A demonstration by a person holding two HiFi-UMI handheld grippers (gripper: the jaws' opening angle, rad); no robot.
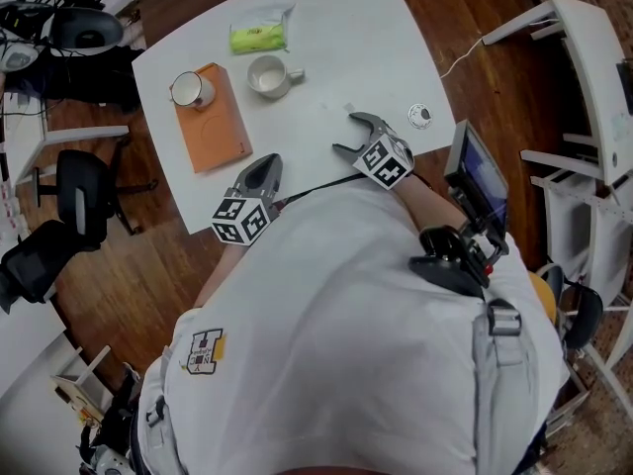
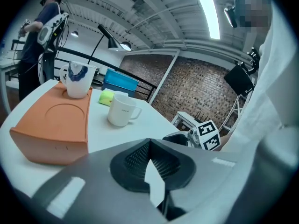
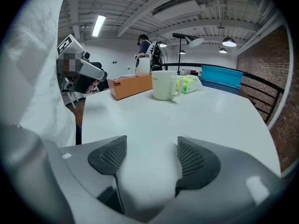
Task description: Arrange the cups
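Off to the left, a black office chair (image 1: 79, 191) stands on the wooden floor beside the white surface (image 1: 326, 28). On the surface's left part lies a flat orange stand (image 1: 213, 127) with a shallow round recess in its top. A white mug with a blue marking (image 1: 191, 89) stands upright on the stand's far end, and the recess nearer the person is bare.

The left gripper (image 1: 267, 162) hovers at the near edge just beside the orange stand. Its jaws are pressed together with nothing between them.

Further back lies a green packet (image 1: 259, 36) in clear wrapping. Just in front of it a plain white cup (image 1: 268, 75) stands upright on the bare surface, its handle towards the right. It is near the stand's far end but not touching it.

The right gripper (image 1: 352, 134) is held over the near right part of the surface, well short of the white cup. Its jaws are spread apart and empty, with only tabletop showing between them.

To its right, by the edge, sits a small round disc (image 1: 420, 116), and past the edge there is a small screen (image 1: 480, 171).
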